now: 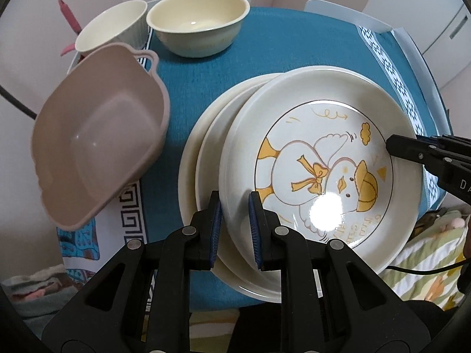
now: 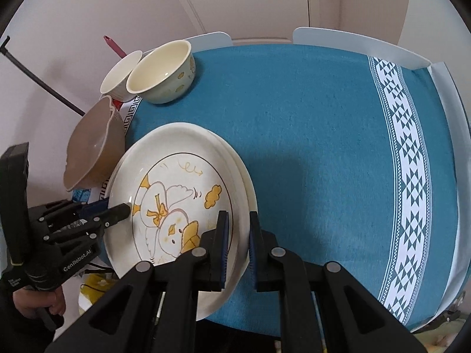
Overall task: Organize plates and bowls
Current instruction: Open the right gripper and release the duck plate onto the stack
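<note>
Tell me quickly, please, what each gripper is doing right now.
Left gripper: shut on the rim of the duck plate, top of the stack.
Right gripper: shut on the opposite rim of the same plate.

Left black two-finger gripper with blue pads (image 1: 234, 229): pointing steeply down, jaws clamped close on a rim | Right black two-finger gripper with blue pads (image 2: 238, 250): pointing steeply down, jaws clamped close on opposite rim | hand (image 2: 44, 301) grasps left handle

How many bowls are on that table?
3: a pink bowl overhanging the table's left edge, a white bowl behind it, and a cream bowl beside that. None seems hidden.
</note>
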The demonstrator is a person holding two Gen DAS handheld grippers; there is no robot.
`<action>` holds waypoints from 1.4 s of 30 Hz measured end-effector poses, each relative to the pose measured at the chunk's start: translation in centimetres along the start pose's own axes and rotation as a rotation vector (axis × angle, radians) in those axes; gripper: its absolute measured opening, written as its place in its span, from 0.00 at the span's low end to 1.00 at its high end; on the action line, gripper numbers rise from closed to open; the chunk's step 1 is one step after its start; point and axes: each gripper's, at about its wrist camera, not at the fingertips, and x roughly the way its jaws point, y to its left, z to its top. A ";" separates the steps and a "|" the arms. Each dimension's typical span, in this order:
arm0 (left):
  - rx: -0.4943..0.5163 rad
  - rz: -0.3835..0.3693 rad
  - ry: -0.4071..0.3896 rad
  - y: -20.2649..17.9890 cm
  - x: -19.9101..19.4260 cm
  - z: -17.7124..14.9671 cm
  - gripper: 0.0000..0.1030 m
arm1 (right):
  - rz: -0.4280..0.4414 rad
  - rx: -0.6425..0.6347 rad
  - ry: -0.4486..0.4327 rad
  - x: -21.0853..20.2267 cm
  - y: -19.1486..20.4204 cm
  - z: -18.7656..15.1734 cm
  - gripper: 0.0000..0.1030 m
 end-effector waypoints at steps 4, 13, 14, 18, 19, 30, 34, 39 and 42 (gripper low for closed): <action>0.041 0.063 -0.024 -0.9 -0.1 -0.1 0.16 | -0.006 0.000 0.000 0.3 0.0 -0.4 0.11; 0.117 0.224 -0.070 -2.8 -0.2 0.1 0.16 | -0.009 -0.011 0.009 1.4 0.6 -0.2 0.11; 0.123 0.237 -0.073 -3.0 -0.1 0.2 0.16 | -0.008 -0.013 0.009 1.4 0.6 -0.2 0.11; 0.121 0.262 -0.078 -3.2 -0.1 0.2 0.16 | -0.015 -0.028 0.010 1.4 0.7 -0.1 0.11; 0.119 0.266 -0.078 -3.2 -0.1 0.2 0.16 | -0.015 -0.031 0.010 1.4 0.7 0.0 0.11; 0.125 0.361 -0.093 -3.3 -0.4 -0.1 0.16 | -0.024 -0.085 0.002 1.8 1.3 0.3 0.11; 0.118 0.366 -0.091 -3.3 -0.3 0.0 0.16 | -0.028 -0.106 0.003 1.8 1.5 0.3 0.11; 0.108 0.361 -0.087 -3.4 -0.2 0.1 0.16 | -0.022 -0.112 0.004 1.9 1.5 0.4 0.11; 0.094 0.347 -0.081 -3.0 -0.4 0.1 0.16 | -0.017 -0.114 0.004 1.8 1.4 0.3 0.11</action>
